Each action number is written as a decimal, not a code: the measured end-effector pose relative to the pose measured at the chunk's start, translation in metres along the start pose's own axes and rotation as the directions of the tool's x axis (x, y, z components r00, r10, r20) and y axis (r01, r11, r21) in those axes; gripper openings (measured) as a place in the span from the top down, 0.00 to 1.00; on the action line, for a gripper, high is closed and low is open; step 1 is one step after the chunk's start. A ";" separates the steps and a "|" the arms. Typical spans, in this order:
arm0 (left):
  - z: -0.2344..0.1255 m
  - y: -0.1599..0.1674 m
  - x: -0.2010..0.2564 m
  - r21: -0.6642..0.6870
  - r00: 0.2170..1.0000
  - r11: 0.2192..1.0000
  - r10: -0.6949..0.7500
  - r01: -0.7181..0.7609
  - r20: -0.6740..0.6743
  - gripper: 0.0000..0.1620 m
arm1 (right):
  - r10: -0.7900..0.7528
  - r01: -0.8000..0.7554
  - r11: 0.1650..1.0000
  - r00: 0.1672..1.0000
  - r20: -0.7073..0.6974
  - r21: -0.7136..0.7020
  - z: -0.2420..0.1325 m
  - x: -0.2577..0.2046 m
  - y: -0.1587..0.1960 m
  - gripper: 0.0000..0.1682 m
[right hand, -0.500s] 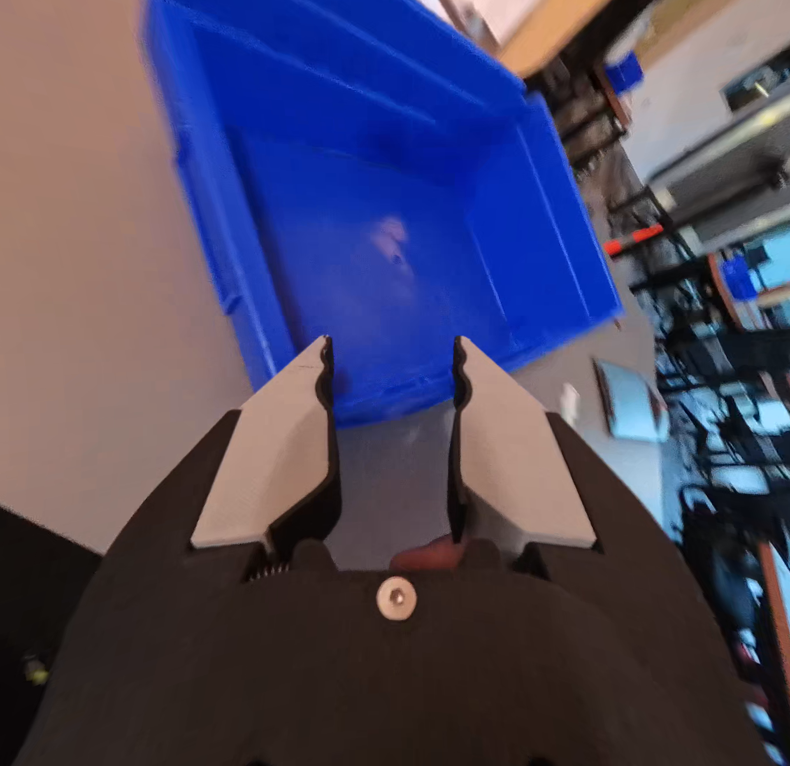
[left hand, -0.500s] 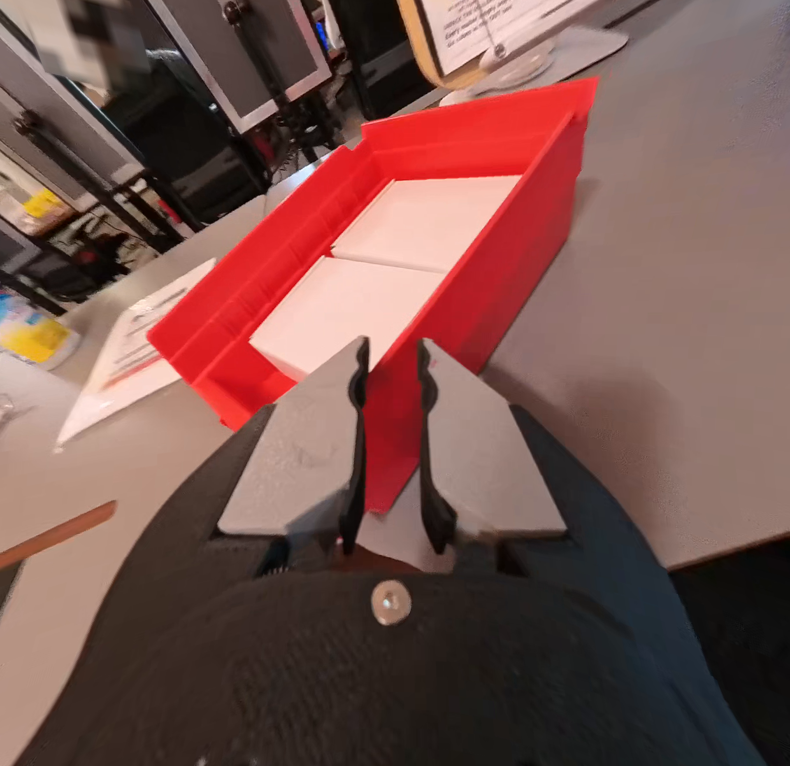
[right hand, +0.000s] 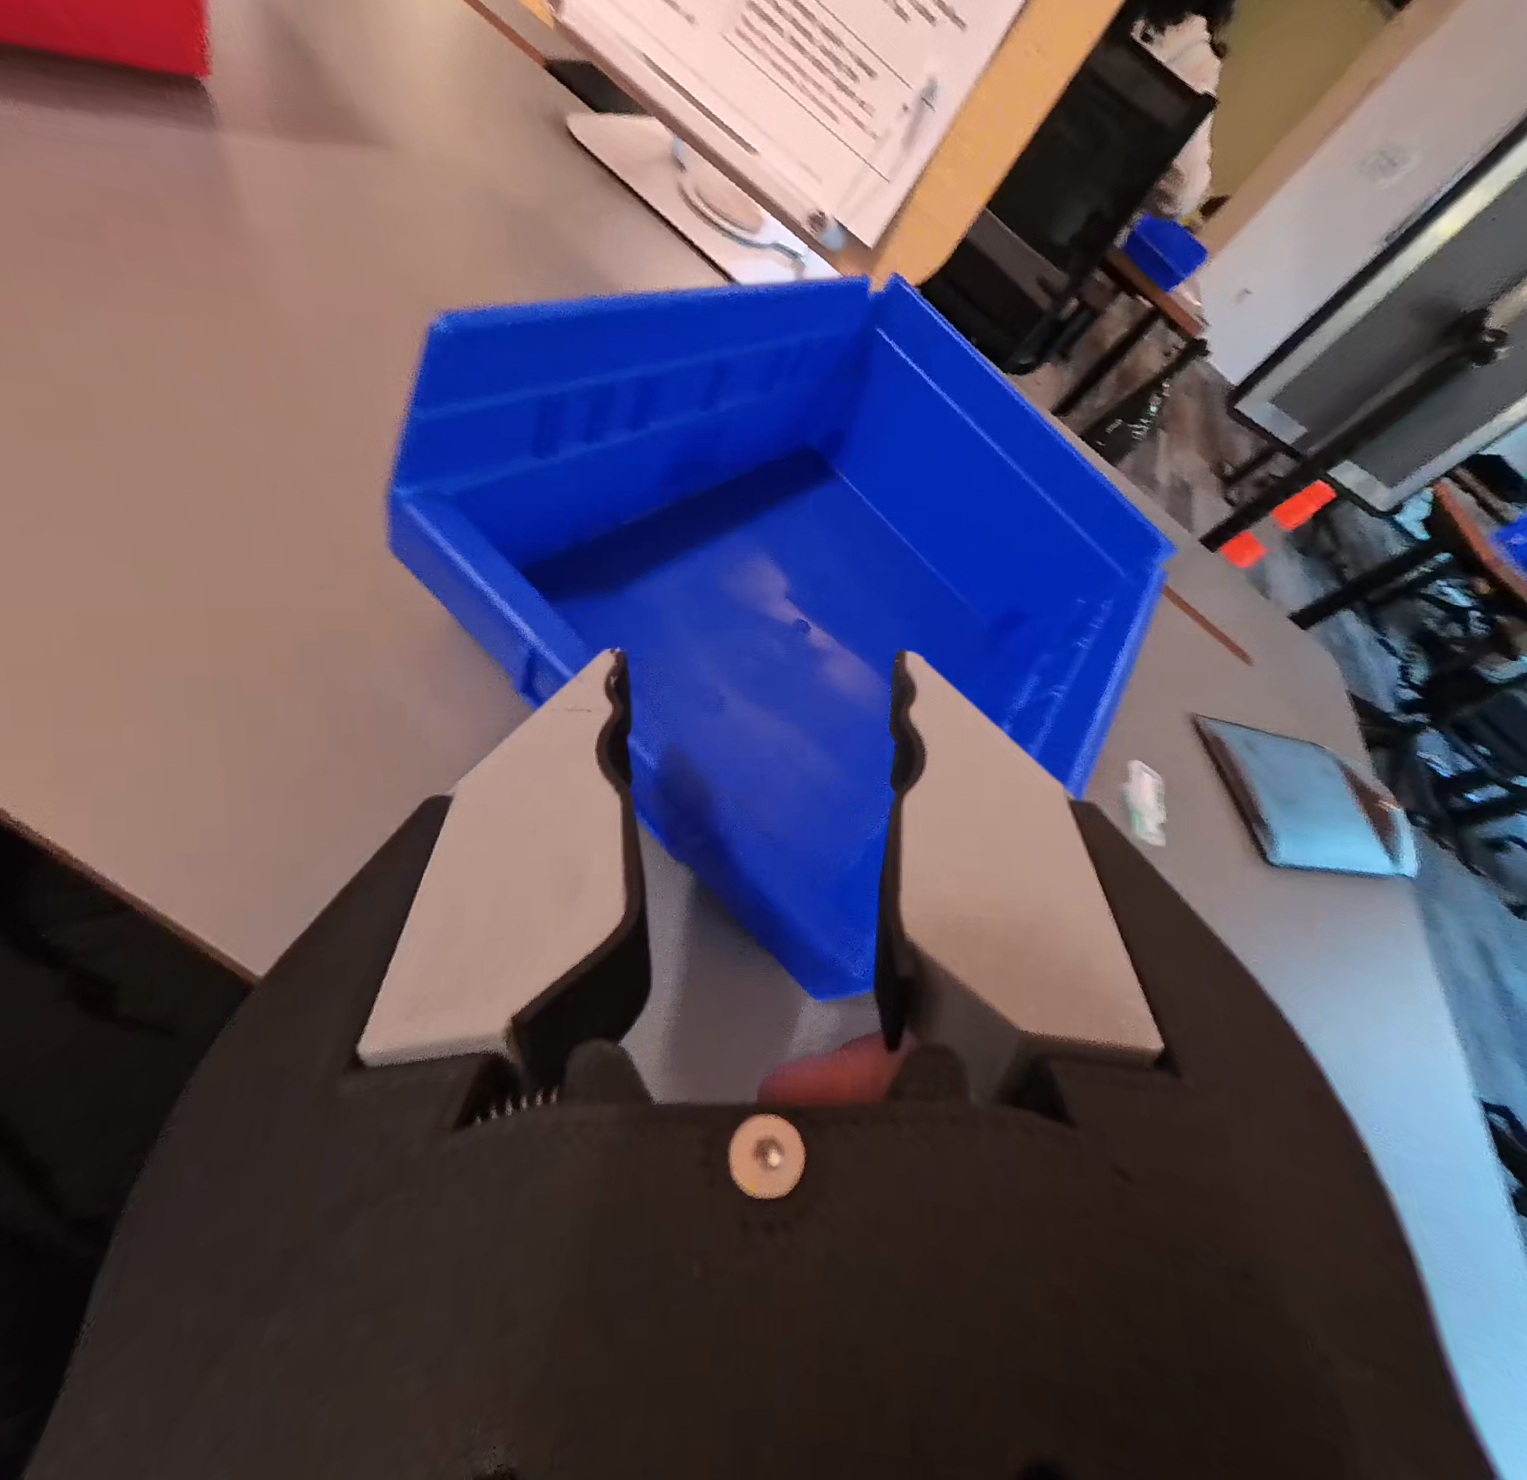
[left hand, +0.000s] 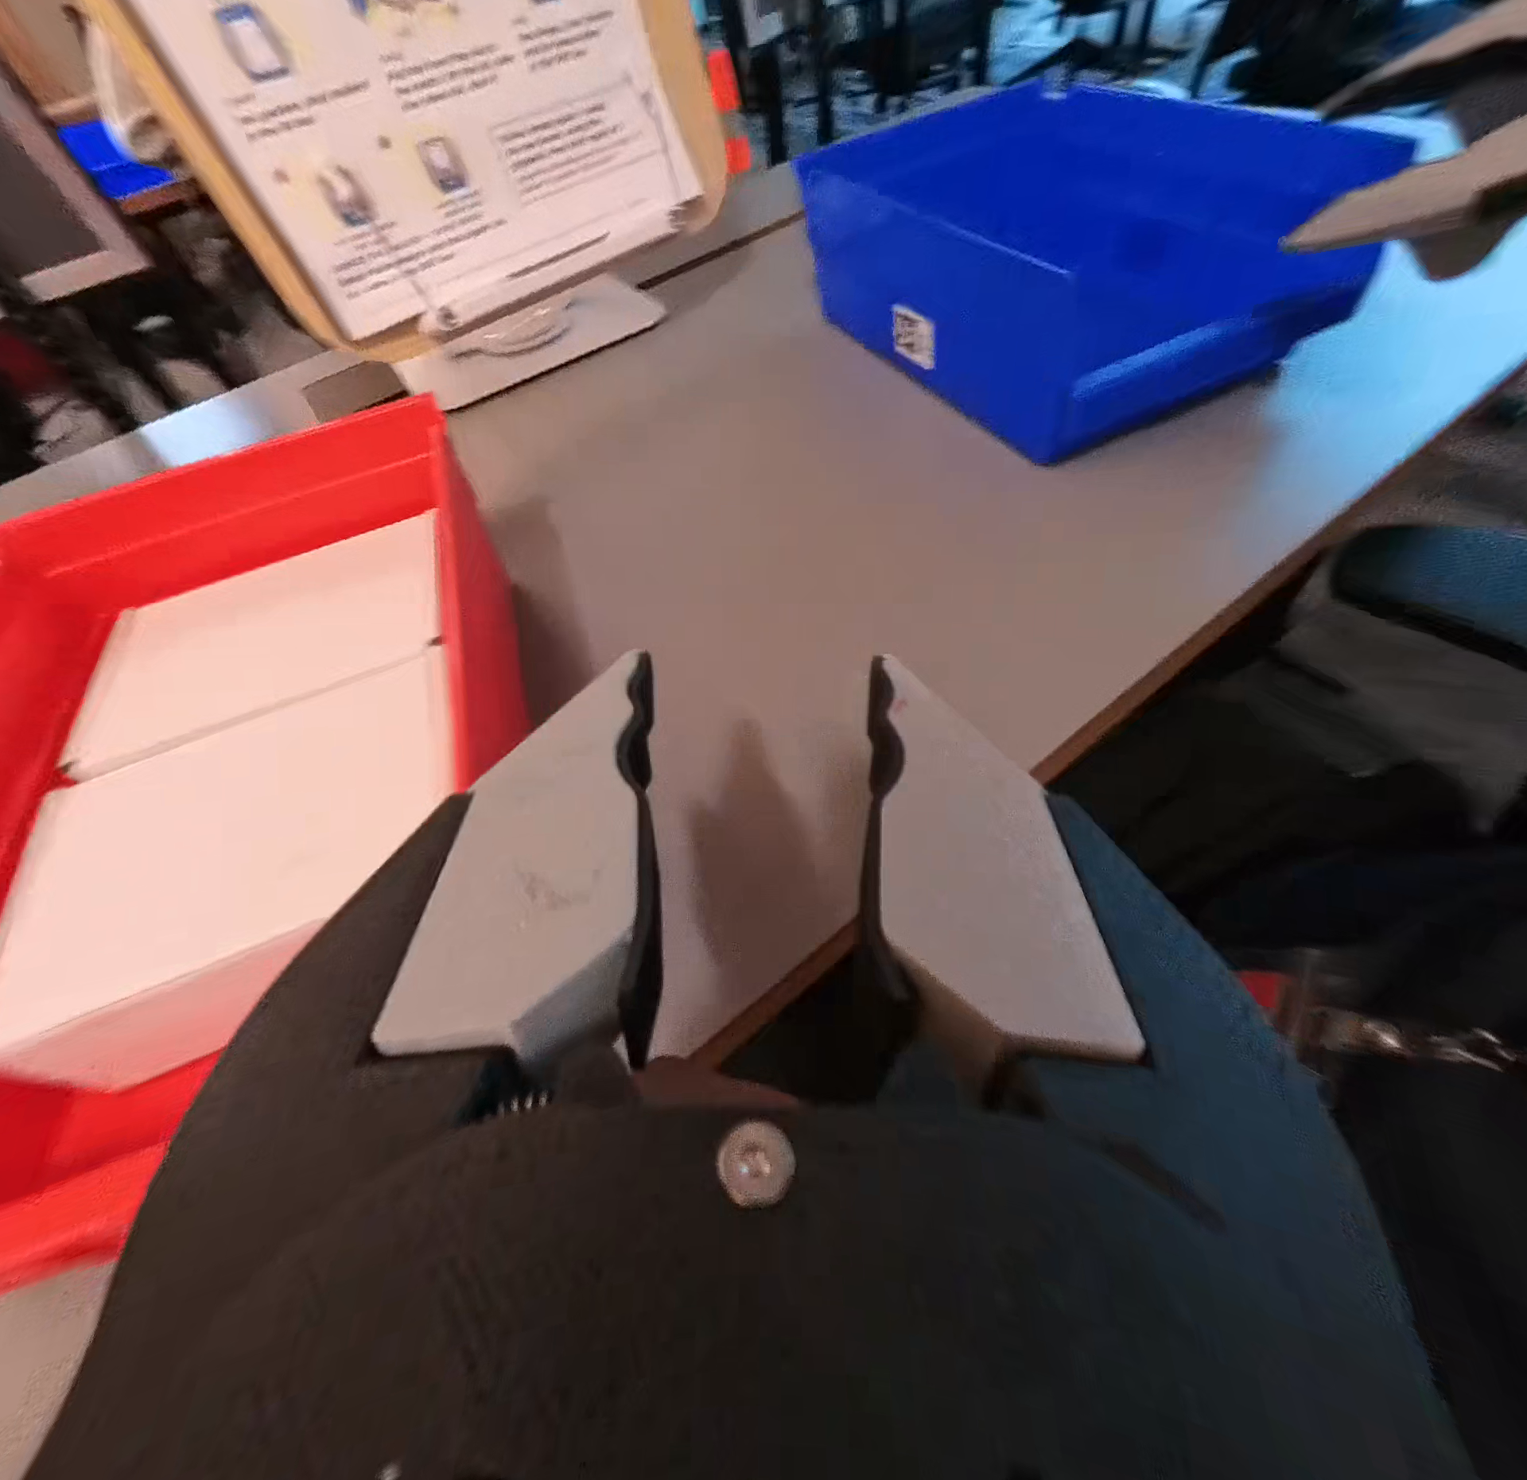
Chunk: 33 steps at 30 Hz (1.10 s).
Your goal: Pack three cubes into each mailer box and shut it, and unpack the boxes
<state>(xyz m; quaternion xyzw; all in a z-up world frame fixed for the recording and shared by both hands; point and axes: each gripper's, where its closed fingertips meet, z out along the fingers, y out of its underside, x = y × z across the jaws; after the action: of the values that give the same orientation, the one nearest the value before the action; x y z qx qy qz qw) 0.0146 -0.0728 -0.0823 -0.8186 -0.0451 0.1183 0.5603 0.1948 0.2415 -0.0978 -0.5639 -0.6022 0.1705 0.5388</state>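
— Red was the bin (left hand: 240,482) at our left, wasn't it? What lay in it?

— Two white mailer boxes (left hand: 240,746), shut, side by side and touching along one edge, filling most of it. We saw no cubes anywhere in either view.

— And our left gripper (left hand: 758,680)?

— We held it over the grey table (left hand: 744,515), just right of the red bin's near wall, close to the table's front edge. Its jaws stood apart with a fair gap and nothing between them; only bare tabletop showed through.

— Where was the blue bin (left hand: 1033,341)?

— Well apart from the red one, farther along the table toward our right, with a small label on its side wall. In the right wrist view we looked down into it (right hand: 744,581) and its floor was bare.

— So our right gripper (right hand: 756,672) was there?

— Above the blue bin's near corner, jaws parted about as wide as the left pair, gripping nothing. From the left wrist view we caught its grey fingers (left hand: 1396,209) poking in over the bin's far rim.

— Anything else on the table?

— A board with printed sheets (left hand: 430,135) stood tilted on a pale stand behind and between the two bins. Past the blue bin, on our right, lay a dark flat tablet-like thing (right hand: 1305,796) and a small scrap (right hand: 1147,792) beside it. Both views were a bit blurred.
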 end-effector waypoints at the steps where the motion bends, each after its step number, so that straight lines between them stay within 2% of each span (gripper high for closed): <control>1: -0.004 0.001 -0.014 -0.015 0.997 1.000 -0.002 0.004 0.077 0.69 | 0.014 -0.014 1.000 1.000 0.017 0.013 0.000 -0.006 -0.004 0.64; 3: -0.014 0.011 -0.051 -0.059 0.968 0.998 -0.005 0.020 0.252 0.64 | 0.039 -0.041 0.999 0.998 0.053 0.034 0.004 -0.020 -0.012 0.64; 4: -0.019 0.019 -0.063 -0.083 0.956 0.996 -0.018 0.044 0.292 0.62 | 0.048 -0.051 0.998 0.996 0.070 0.042 0.007 -0.028 -0.016 0.64; 7: -0.025 0.044 -0.078 -0.130 0.943 0.982 -0.086 0.134 0.320 0.58 | 0.082 -0.088 0.994 0.992 0.098 0.062 0.021 -0.046 -0.030 0.63; 10: -0.010 0.063 -0.077 -0.171 0.945 0.978 -0.063 0.123 0.321 0.58 | 0.107 -0.120 0.988 0.986 0.129 0.096 0.038 -0.064 -0.050 0.59; 11: -0.002 0.067 -0.083 -0.172 0.934 0.980 -0.030 0.097 0.356 0.63 | 0.115 -0.132 0.985 0.982 0.149 0.108 0.044 -0.070 -0.058 0.55; 12: 0.005 0.065 -0.091 -0.143 0.917 0.988 0.012 0.050 0.399 0.77 | 0.122 -0.143 0.982 0.977 0.172 0.121 0.049 -0.077 -0.067 0.50; 13: 0.013 0.062 -0.093 -0.110 0.907 0.994 0.055 -0.010 0.416 0.80 | 0.125 -0.151 0.979 0.975 0.186 0.134 0.054 -0.081 -0.075 0.47; 14: 0.021 0.062 -0.092 -0.093 0.908 0.995 0.077 -0.042 0.412 0.89 | 0.131 -0.158 0.977 0.975 0.180 0.143 0.060 -0.083 -0.082 0.47; 16: 0.031 0.058 -0.092 -0.105 0.897 0.992 0.105 -0.065 0.428 0.94 | 0.134 -0.152 0.981 0.981 0.142 0.123 0.076 -0.084 -0.086 0.48; 18: 0.038 0.054 -0.094 -0.097 0.901 0.995 0.042 0.000 0.431 0.99 | 0.117 -0.122 0.990 0.991 0.071 0.069 0.094 -0.080 -0.078 0.52; 20: 0.040 0.054 -0.105 -0.097 0.881 0.994 0.009 0.042 0.474 0.99 | 0.116 -0.117 0.993 0.992 0.049 0.007 0.109 -0.080 -0.063 0.67; 24: 0.045 0.057 -0.121 -0.121 0.850 0.991 0.013 0.060 0.526 0.99 | 0.234 -0.233 0.972 0.966 0.107 -0.026 0.115 -0.080 -0.048 0.68; 29: 0.057 0.055 -0.135 -0.111 0.869 0.991 -0.012 0.077 0.495 0.99 | 0.191 -0.188 0.981 0.975 0.111 -0.044 0.120 -0.077 -0.046 0.68; 33: 0.071 0.050 -0.143 -0.113 0.861 0.987 -0.039 0.111 0.507 0.98 | 0.224 -0.222 0.975 0.965 0.134 -0.031 0.132 -0.075 -0.050 0.68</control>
<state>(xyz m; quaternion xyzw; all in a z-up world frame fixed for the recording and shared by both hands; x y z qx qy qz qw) -0.1444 -0.0560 -0.1326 -0.7938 -0.2296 0.3022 0.4753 0.0428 0.2149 -0.1389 -0.6192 -0.5717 0.2637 0.4692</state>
